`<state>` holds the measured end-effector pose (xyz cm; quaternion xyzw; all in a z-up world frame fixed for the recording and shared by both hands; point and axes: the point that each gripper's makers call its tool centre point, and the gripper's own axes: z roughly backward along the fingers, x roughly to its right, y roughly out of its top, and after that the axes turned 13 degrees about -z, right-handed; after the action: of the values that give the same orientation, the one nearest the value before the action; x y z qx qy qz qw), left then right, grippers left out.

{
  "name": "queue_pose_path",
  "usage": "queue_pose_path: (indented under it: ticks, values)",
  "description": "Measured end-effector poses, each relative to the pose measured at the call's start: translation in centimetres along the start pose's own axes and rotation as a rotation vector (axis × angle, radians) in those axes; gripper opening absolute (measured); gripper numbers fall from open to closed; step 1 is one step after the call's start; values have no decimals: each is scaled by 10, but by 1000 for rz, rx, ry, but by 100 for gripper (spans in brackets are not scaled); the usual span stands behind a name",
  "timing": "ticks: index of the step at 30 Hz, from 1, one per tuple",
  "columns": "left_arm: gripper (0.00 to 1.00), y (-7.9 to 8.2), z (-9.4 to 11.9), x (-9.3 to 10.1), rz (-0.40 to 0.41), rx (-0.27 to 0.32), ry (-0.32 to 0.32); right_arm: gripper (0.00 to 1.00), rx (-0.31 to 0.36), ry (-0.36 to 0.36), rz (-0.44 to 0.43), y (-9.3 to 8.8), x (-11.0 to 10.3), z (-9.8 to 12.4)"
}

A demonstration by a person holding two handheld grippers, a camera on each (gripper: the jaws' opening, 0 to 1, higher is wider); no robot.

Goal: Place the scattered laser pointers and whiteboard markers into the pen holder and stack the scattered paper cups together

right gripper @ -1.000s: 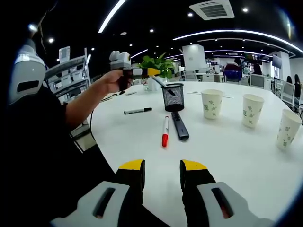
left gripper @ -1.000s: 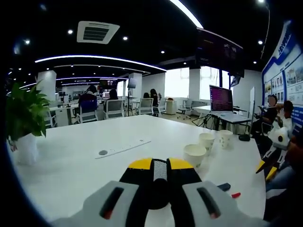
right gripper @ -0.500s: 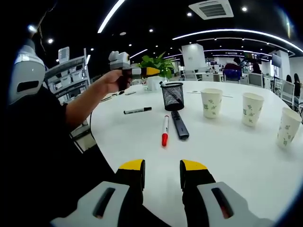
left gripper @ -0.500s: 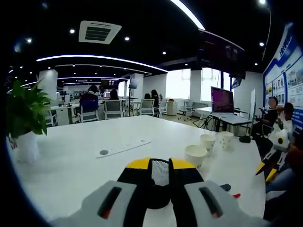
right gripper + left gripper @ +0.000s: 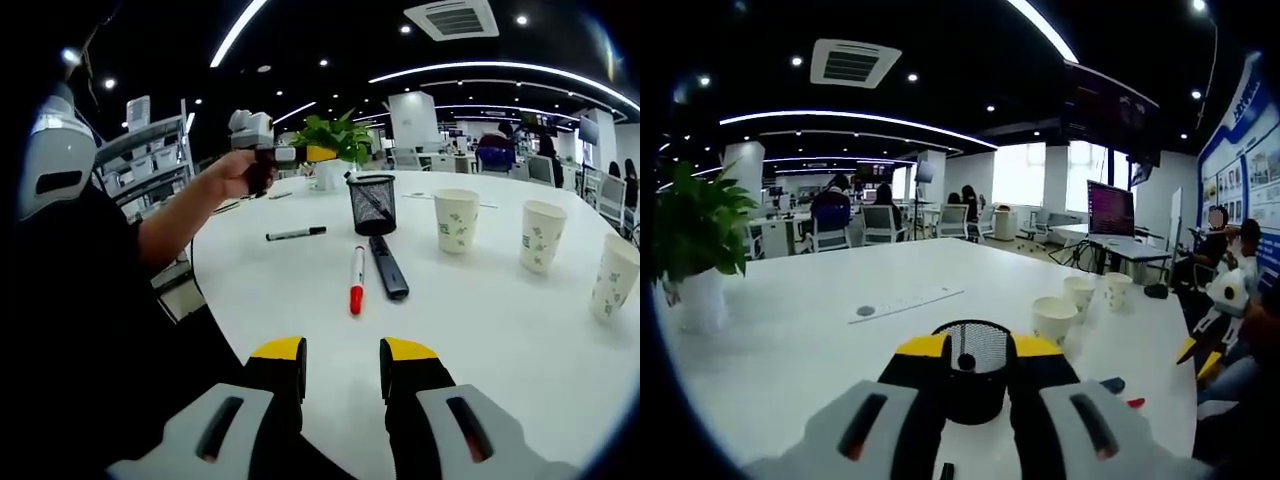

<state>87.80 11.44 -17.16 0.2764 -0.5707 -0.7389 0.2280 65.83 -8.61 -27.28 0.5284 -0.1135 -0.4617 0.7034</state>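
No brand or writing can be read; the 3 paper cups [image 5: 457, 219] carry only a small green print, too small to make out.

In the right gripper view, the right tool [image 5: 342, 368] hangs over the near edge of the white surface [image 5: 520, 340], its yellow-tipped jaws narrowly apart with nothing between them. The left tool [image 5: 318, 153], held in a hand [image 5: 232, 172], is up near the black mesh pen holder [image 5: 373, 204] and apart from it; whether its jaws are apart or together cannot be told from here. In the left gripper view its jaws stand on either side of the holder's [image 5: 972, 365] near side, with a gap between them, and contact cannot be judged.

The holder stands upright with 1 dark pen-like thing leaning out at its rim. Just in front of it lie a red marker [image 5: 356, 280] and a dark laser pointer [image 5: 388, 267], side by side. A black marker [image 5: 295, 234] lies apart. The cups stand upright, separate, in a row. A potted plant [image 5: 331, 147] stands behind.
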Motion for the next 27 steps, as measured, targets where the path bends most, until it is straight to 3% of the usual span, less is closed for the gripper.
queue_pose_path:
  ticks: [27]
  values:
    - [28,-14,28,-5,18,-21,2,34,-4,10,24,9,-9,-8]
